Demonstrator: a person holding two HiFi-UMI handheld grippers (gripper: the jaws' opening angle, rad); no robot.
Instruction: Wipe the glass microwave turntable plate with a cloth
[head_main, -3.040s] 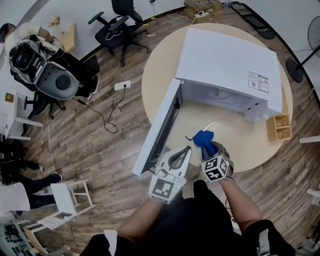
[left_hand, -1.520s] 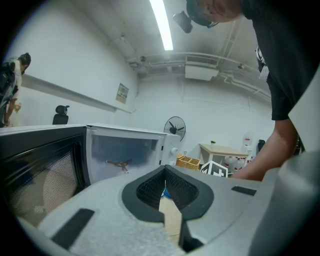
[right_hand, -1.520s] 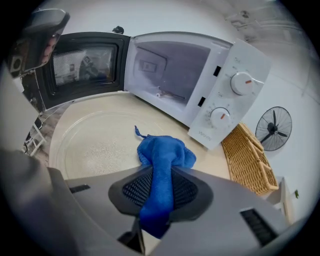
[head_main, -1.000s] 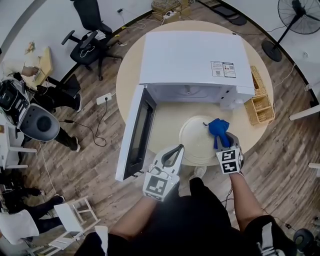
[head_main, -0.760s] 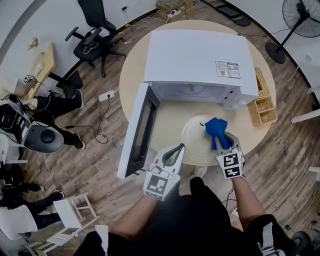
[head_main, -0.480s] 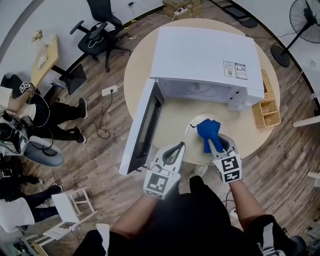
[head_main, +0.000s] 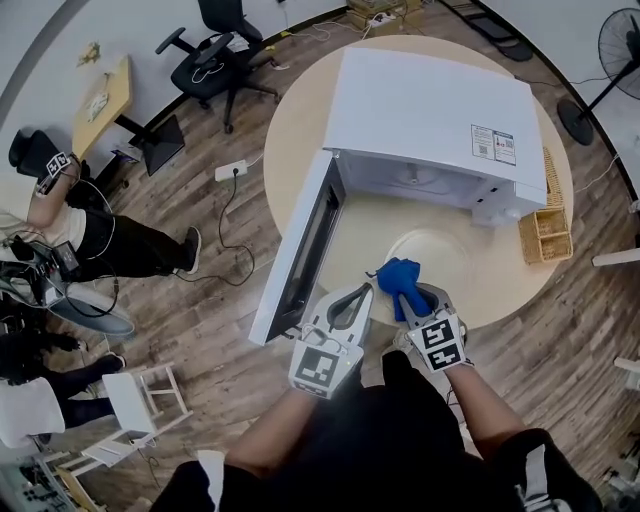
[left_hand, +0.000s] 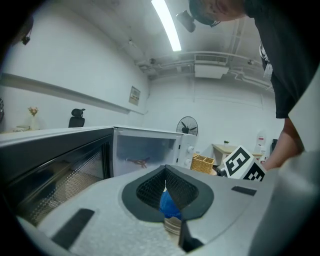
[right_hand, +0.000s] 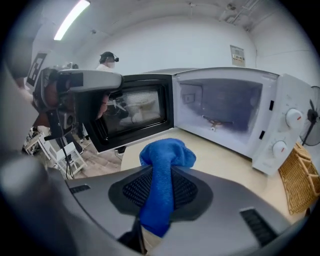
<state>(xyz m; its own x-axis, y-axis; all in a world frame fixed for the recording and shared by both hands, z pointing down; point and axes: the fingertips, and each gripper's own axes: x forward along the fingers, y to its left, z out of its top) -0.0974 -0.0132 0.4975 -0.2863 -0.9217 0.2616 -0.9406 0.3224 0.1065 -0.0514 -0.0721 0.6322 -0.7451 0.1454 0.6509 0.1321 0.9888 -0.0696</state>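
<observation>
Cloth (head_main: 398, 272) shifts to plate (head_main: 447, 248)'s near-left edge.
R gripper (head_main: 407, 293) pinches it; L gripper (head_main: 350, 299) jaws together; microwave sticker (head_main: 498, 146) illegible.

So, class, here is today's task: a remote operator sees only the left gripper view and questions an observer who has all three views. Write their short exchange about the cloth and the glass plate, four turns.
Operator: Something blue shows low in my view. What is it?
Observer: The blue cloth. The right gripper has its jaws closed on it.
Operator: I can't find the glass plate anywhere. Where is it?
Observer: The glass plate lies flat on the round table, in front of the open microwave, not inside it.
</observation>
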